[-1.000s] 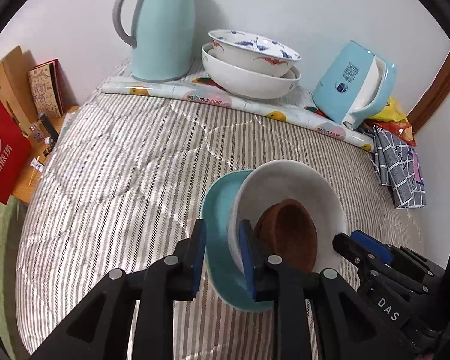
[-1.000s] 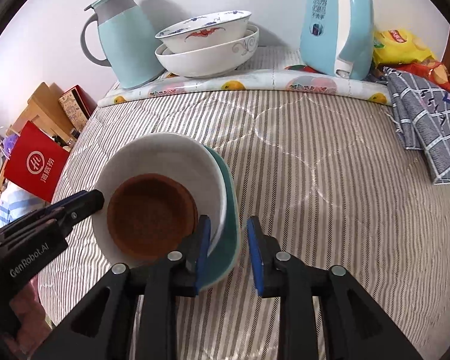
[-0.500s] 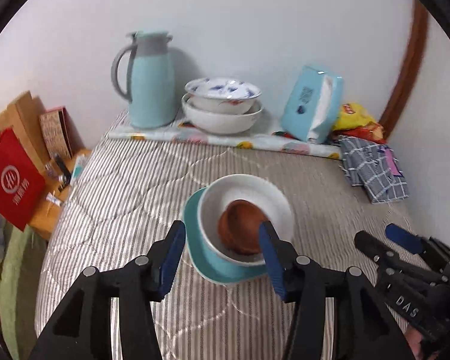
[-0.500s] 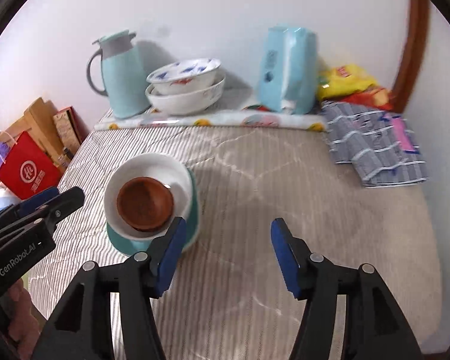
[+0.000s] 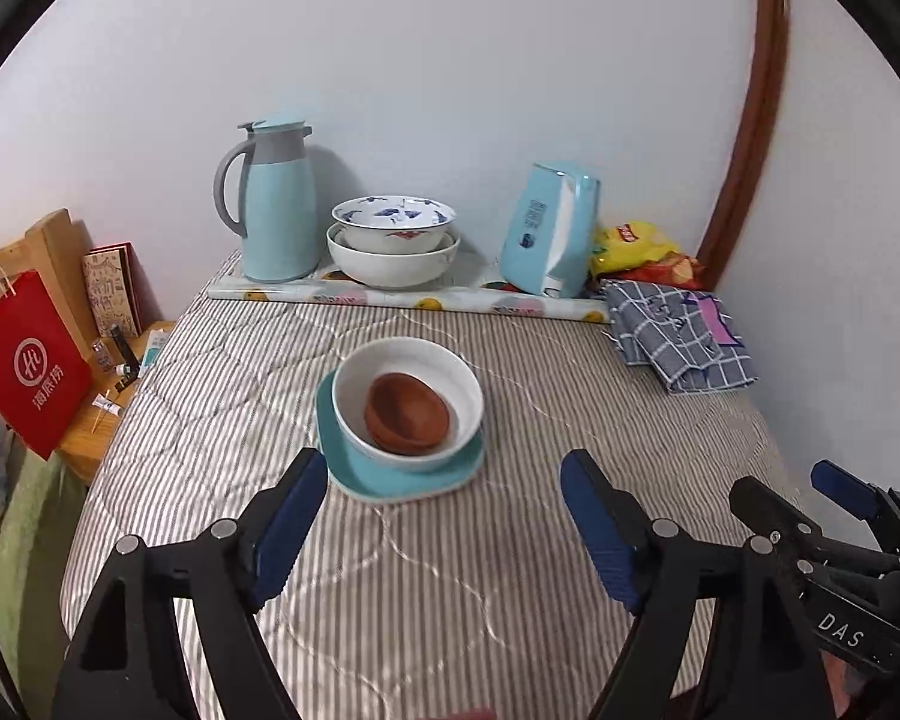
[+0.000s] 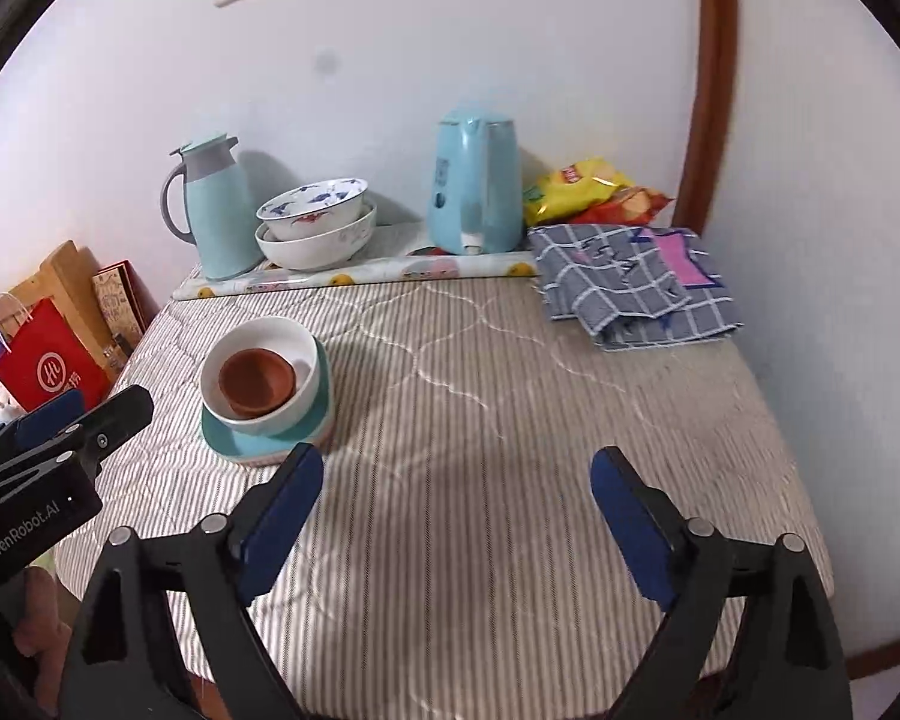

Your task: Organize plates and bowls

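A brown bowl point(image 5: 407, 413) sits inside a white bowl point(image 5: 354, 384), which stands on a teal plate point(image 5: 354, 483) on the striped bed. The stack also shows in the right wrist view: brown bowl point(image 6: 257, 381), white bowl point(image 6: 306, 354), teal plate point(image 6: 222, 438). My left gripper point(image 5: 444, 516) is open and empty, held back above the bed in front of the stack. My right gripper point(image 6: 456, 516) is open and empty, to the right of the stack. Two patterned bowls point(image 5: 393, 240) are stacked at the back.
A teal jug point(image 5: 276, 204), a teal kettle point(image 5: 549, 234), snack bags point(image 5: 636, 243) and a folded checked cloth point(image 5: 678, 336) line the back and right. A red bag point(image 5: 27, 366) and a wooden side table point(image 5: 99, 438) stand left of the bed.
Both grippers let go of the teal plate's rim, opened wide and pulled back and up. The stack now rests flat on the bed.
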### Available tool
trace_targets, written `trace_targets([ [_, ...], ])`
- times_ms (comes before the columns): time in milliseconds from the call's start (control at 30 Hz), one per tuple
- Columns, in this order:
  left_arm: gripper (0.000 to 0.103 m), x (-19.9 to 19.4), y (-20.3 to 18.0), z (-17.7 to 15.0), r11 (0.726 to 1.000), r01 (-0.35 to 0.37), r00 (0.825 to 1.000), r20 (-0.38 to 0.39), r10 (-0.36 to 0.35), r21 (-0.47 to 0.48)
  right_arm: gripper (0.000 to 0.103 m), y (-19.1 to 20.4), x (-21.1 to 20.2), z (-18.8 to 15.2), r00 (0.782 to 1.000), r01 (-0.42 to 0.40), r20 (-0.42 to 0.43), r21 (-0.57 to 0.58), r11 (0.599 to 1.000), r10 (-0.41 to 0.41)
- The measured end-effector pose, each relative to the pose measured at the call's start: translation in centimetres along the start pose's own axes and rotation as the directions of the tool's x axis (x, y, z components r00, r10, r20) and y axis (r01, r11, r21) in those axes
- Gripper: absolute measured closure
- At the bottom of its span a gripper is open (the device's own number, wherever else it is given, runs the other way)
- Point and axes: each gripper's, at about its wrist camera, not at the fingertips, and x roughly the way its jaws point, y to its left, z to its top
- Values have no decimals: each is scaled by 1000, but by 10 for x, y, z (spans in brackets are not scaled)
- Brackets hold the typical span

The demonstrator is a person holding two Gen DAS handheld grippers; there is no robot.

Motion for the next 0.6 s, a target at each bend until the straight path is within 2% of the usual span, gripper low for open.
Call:
trace_targets([
  [233, 22, -25, -7, -21, 1000, -9, 1000, 15, 9, 6, 8, -12, -30, -22, 999, 21, 31, -5, 1000, -21],
  [367, 18, -35, -14, -25, 999, -39, 999, 39, 38, 24, 8, -18, -38, -31, 999, 11, 33, 6, 1000, -11],
  [600, 18, -43, -17, -29, 999, -33, 999, 44, 31, 29, 8, -23, -50, -38, 999, 17, 44, 9, 1000, -17],
])
